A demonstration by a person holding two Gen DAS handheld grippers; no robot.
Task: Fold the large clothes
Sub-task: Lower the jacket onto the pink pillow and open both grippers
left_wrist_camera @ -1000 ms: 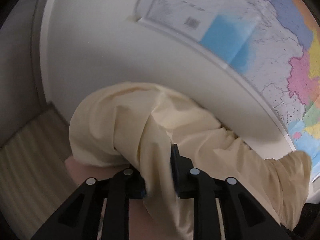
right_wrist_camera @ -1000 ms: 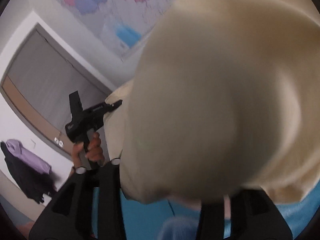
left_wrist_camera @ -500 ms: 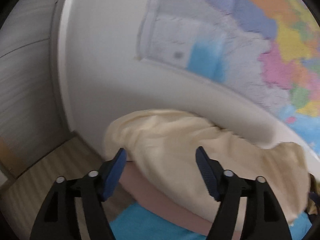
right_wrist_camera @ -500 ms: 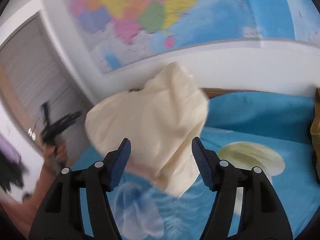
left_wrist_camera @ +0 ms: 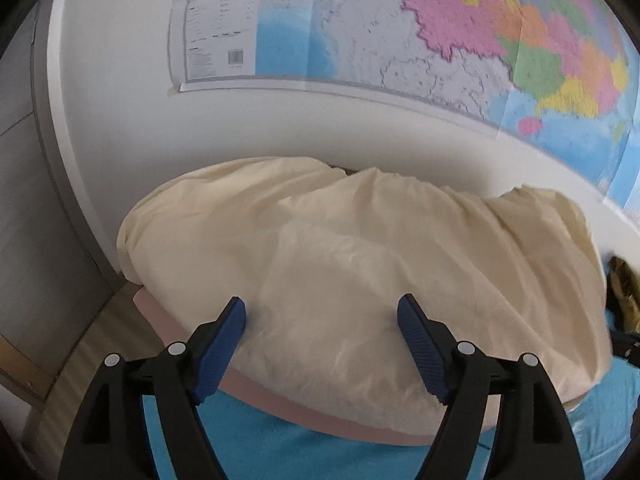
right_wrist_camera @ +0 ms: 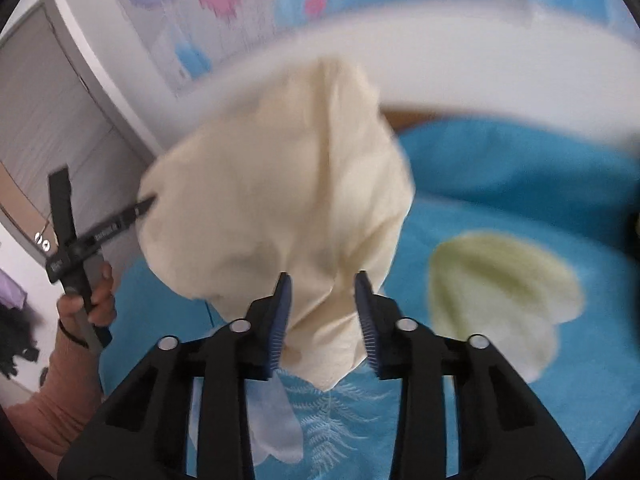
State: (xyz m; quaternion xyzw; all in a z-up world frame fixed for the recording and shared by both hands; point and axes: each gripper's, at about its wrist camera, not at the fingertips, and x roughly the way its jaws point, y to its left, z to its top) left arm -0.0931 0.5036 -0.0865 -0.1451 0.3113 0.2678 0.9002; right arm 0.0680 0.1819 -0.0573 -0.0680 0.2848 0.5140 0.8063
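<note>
A large cream garment [left_wrist_camera: 360,264] lies bunched on the blue bed by the white wall. My left gripper [left_wrist_camera: 322,320] hovers just in front of it. Its jaws stand wide and are still opening, with nothing pinched between the blue pads [left_wrist_camera: 234,322]. In the right wrist view the garment [right_wrist_camera: 280,184] rises in a blurred heap, and its lower end hangs down between the fingers of my right gripper [right_wrist_camera: 323,308]. Those jaws are closing around that end, and the pads do not clearly press on it. The left gripper [right_wrist_camera: 146,202] shows at the heap's left side, held by a hand [right_wrist_camera: 96,296].
A colourful wall map [left_wrist_camera: 460,40] hangs above the bed. The blue bedspread [right_wrist_camera: 500,200] has pale leaf prints and a pink edge [left_wrist_camera: 320,420]. A grey door [right_wrist_camera: 52,112] and dark hanging clothes [right_wrist_camera: 16,340] stand at the left. A yellow-brown thing [left_wrist_camera: 624,292] lies at the right.
My left gripper let go of the garment, opened wide and drew back, and the cloth settled on the bed. My right gripper opened, then narrowed around the garment's lower end.
</note>
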